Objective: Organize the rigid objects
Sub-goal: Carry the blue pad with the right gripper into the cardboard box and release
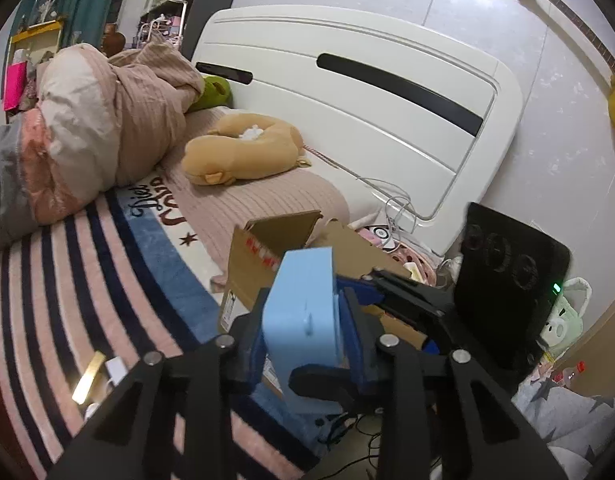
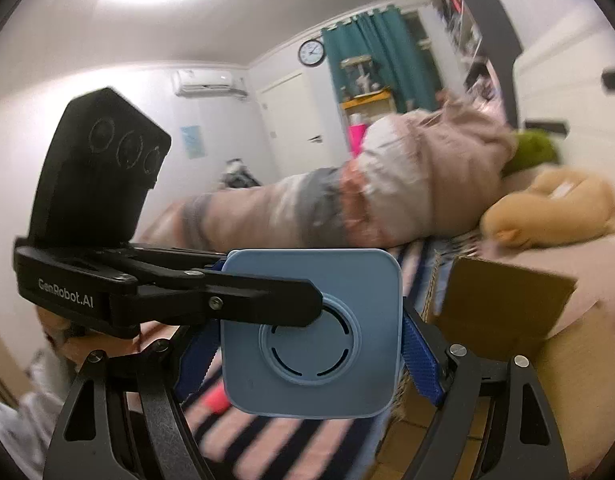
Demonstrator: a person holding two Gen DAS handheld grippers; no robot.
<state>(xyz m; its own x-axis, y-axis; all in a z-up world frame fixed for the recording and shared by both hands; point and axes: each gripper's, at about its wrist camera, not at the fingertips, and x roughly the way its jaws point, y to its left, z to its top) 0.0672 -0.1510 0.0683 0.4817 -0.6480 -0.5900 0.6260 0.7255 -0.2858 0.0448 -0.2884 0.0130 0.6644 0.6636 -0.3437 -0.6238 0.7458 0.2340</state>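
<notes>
Left wrist: cardboard box (image 1: 267, 264) behind tongs-held blue device (image 1: 303, 312).

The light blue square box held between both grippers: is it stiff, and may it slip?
The light blue box looks like hard plastic, so probably stiff. Its smooth faces may slip, but the left gripper and right gripper both clamp it. Its flat sides suggest it will not roll.

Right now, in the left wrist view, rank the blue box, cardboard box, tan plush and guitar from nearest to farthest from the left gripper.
1. Blue box, between the left gripper fingers.
2. Cardboard box, just behind it.
3. Tan plush, mid-bed, left of centre.
4. Guitar, against the far right wall.
</notes>
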